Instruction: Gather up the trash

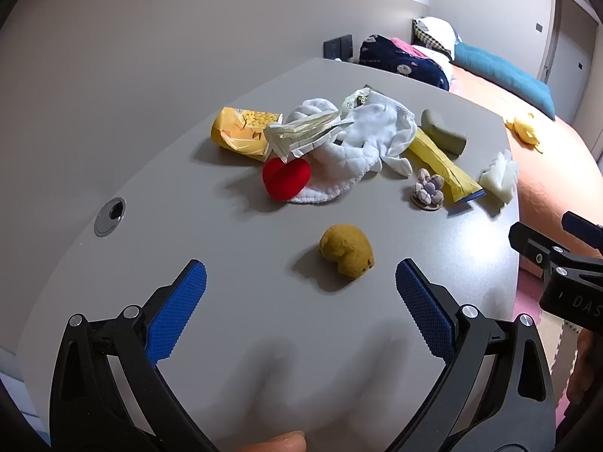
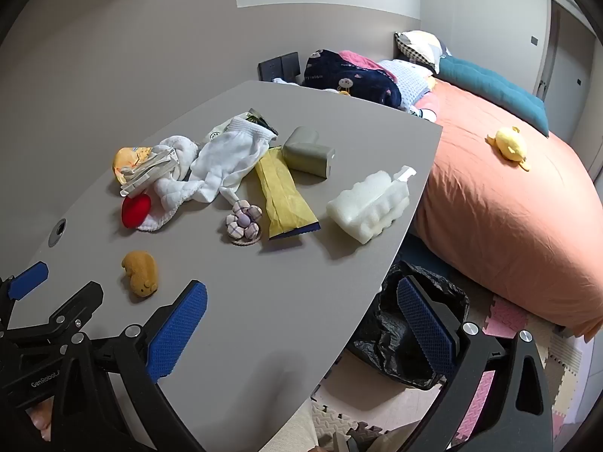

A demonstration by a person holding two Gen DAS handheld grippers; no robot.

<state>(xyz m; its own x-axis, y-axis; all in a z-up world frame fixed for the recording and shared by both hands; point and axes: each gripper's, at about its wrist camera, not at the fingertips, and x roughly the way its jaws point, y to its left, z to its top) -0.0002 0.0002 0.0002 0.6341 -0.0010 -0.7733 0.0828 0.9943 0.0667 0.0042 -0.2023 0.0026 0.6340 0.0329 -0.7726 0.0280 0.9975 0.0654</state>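
On the grey table point(image 1: 188, 196) lie a yellow snack bag point(image 1: 241, 133), a crumpled white wrapper point(image 1: 305, 133), a long yellow packet point(image 1: 443, 165), a silver-green wrapper point(image 1: 356, 98) and a white foam piece point(image 1: 499, 175). The long packet point(image 2: 284, 194), the foam piece point(image 2: 371, 203) and the snack bag point(image 2: 130, 160) also show in the right wrist view. My left gripper point(image 1: 301, 286) is open and empty over the near table, just short of a brown plush toy point(image 1: 346, 250). My right gripper point(image 2: 301, 312) is open and empty at the table's right edge, above a bin with a black bag point(image 2: 407, 335).
White cloths point(image 1: 369, 139), a red heart plush point(image 1: 286, 179), a fabric flower hair tie point(image 1: 427, 190) and a grey-green block point(image 1: 443, 132) lie among the trash. A cable hole point(image 1: 111, 214) is at the left. An orange bed point(image 2: 508, 203) with a yellow plush point(image 2: 508, 145) stands to the right.
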